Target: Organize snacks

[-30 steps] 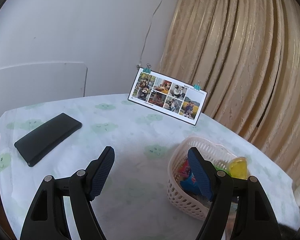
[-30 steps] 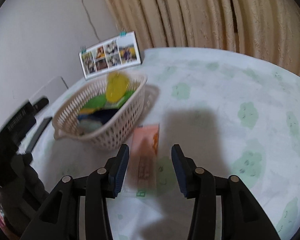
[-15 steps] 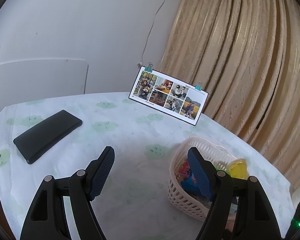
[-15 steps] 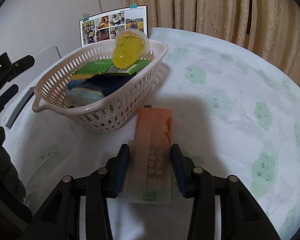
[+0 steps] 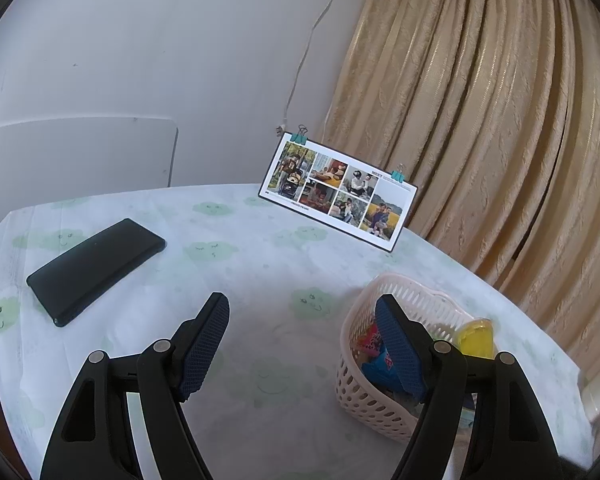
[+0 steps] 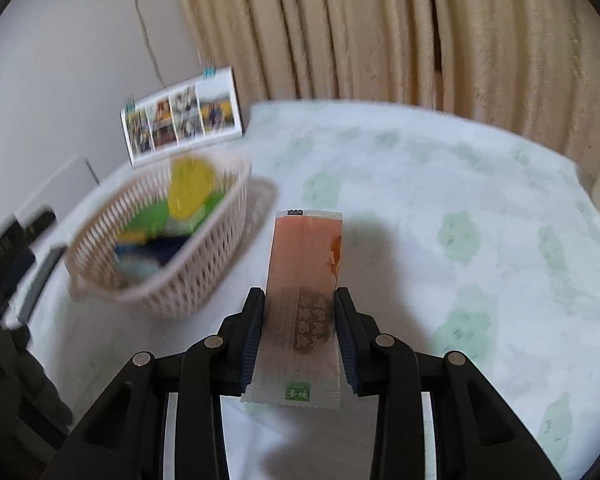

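A pale plastic lattice basket (image 6: 168, 264) stands on the tabletop (image 6: 440, 184), which is covered with a white cloth printed with green clouds. Inside it a yellow jelly cup (image 6: 190, 190) leans at the far end, with a green packet (image 6: 152, 216) and dark blue packets (image 6: 168, 250) below it; the right wrist view is blurred there, so finer detail cannot be told. In the left wrist view the same basket (image 5: 364, 396) shows the yellow cup (image 5: 476, 338), a red packet (image 5: 370, 338) and a blue packet (image 5: 380, 372), partly hidden behind one finger. The orange snack packet (image 6: 304, 280) sits lengthwise in the right gripper (image 6: 300, 336), its near half pinched between the two fingers, which press on its long edges, and its far end pointing away, just right of the basket and apart from it. The packet casts a shadow on the cloth to its right. The left gripper (image 5: 300, 344) hangs over bare cloth with its fingers spread wide and nothing between them, the basket just to its right. A black phone (image 5: 96, 264) lies flat at the far left, and a clipped photo card (image 5: 336, 192) stands at the far edge before a beige curtain (image 5: 500, 120).
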The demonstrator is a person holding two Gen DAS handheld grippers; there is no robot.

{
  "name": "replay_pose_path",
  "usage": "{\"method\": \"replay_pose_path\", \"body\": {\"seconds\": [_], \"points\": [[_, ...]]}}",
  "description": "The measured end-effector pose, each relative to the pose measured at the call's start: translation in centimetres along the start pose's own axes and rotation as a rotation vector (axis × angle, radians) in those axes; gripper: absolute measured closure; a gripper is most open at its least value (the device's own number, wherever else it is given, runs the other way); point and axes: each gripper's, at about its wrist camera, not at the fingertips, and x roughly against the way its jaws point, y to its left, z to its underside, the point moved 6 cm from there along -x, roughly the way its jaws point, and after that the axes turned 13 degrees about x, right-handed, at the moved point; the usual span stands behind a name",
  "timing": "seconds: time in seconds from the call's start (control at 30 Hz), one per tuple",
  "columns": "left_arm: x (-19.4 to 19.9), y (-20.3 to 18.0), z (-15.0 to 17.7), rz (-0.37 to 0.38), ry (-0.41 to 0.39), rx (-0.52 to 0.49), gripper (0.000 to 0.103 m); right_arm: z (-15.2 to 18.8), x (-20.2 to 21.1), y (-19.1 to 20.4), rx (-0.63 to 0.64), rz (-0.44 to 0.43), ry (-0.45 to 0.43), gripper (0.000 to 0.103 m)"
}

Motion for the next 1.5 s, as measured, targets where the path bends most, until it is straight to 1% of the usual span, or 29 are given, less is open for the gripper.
{"method": "replay_pose_path", "body": {"seconds": [0.17,0.27,0.5,0.7,0.8,0.87,0.93,1.03,1.2,1.27,1.33,1.43,1.5], "points": [[0.0,0.0,0.0,0.0,0.001,0.001,0.027,-3.1,1.8,1.4,0.024,-0.034,-0.089,0.071],[0.0,0.0,0.0,0.001,0.002,0.004,0.027,-4.5,1.8,2.6,0.049,-0.057,-0.107,0.071],[-0.1,0.1,0.0,0.004,0.009,0.022,0.027,-6.7,0.3,6.9,0.124,-0.142,-0.111,0.071],[0.0,0.2,-0.1,0.007,0.012,0.033,0.027,-7.3,-1.5,9.0,0.134,-0.197,-0.085,0.071],[-0.1,0.4,-0.2,0.007,0.014,0.044,0.027,-7.6,-2.4,10.3,0.161,-0.224,-0.074,0.07],[-0.1,0.5,-0.3,0.007,0.014,0.051,0.027,-7.7,-3.0,11.0,0.172,-0.226,-0.071,0.066],[-0.2,0.6,-0.3,0.006,0.015,0.054,0.027,-7.5,-3.4,11.1,0.165,-0.232,-0.063,0.066],[-0.3,0.7,-0.3,0.004,0.02,0.061,0.027,-7.3,-3.5,10.8,0.152,-0.229,-0.058,0.056],[-0.3,0.7,-0.3,0.0,0.018,0.063,0.027,-6.9,-2.0,9.3,0.105,-0.222,-0.092,0.054],[-0.2,0.6,-0.3,-0.001,0.018,0.061,0.027,-6.6,-1.0,8.7,0.094,-0.206,-0.117,0.048],[-0.2,0.7,-0.3,-0.002,0.016,0.059,0.027,-6.3,-0.5,8.3,0.091,-0.187,-0.127,0.044],[-0.1,0.7,-0.4,-0.005,0.01,0.052,0.027,-5.7,0.0,7.5,0.085,-0.152,-0.121,0.039],[0.0,0.7,-0.3,-0.01,0.006,0.045,0.027,-5.2,0.1,6.8,0.069,-0.148,-0.115,0.034]]}}
